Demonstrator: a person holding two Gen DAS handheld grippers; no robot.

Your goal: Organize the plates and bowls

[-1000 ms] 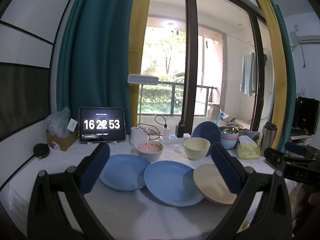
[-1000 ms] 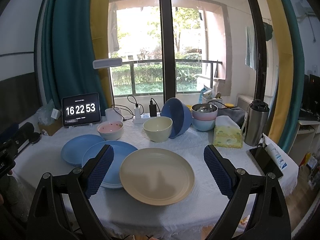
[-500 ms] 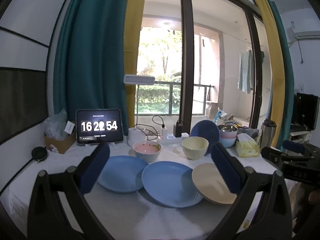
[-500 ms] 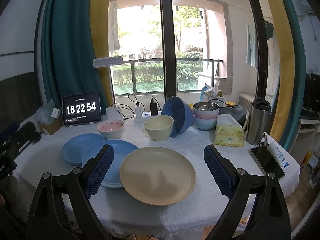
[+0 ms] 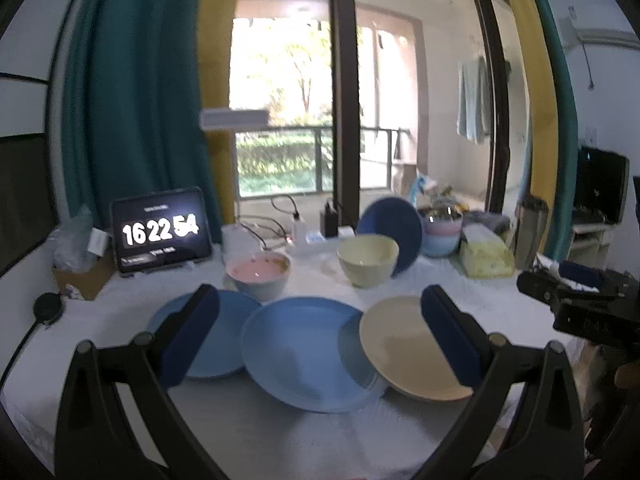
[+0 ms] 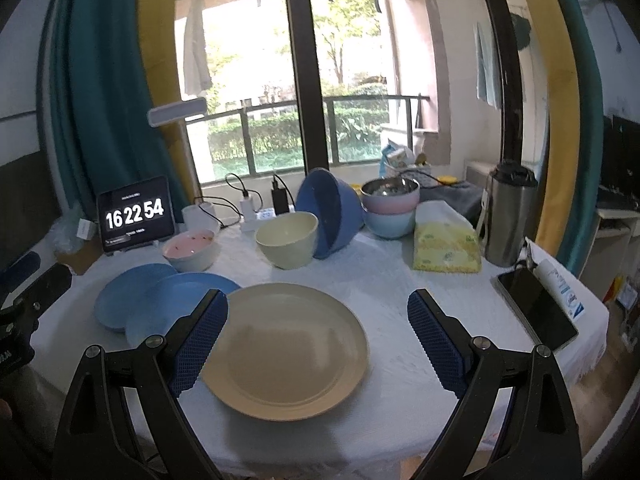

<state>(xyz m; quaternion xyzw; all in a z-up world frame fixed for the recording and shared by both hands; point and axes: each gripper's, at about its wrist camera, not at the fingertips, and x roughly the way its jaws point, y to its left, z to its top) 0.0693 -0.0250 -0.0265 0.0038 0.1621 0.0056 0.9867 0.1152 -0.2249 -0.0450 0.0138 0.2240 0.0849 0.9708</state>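
A: Which is nearer the cream plate (image 6: 286, 350)?
B: The right gripper (image 6: 316, 340), fingers spread wide and empty; the plate lies flat straight ahead at the table's (image 6: 420, 288) near edge.
A: And the left gripper (image 5: 320, 336)?
B: Also agape, facing the blue plates (image 5: 310, 350); bowls (image 6: 287, 240) stand toward the far edge.

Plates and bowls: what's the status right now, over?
Left gripper and right gripper open, holding nothing. Beige plate and two blue plates overlapping, unstacked. Bowls loose behind. Nothing in the way.
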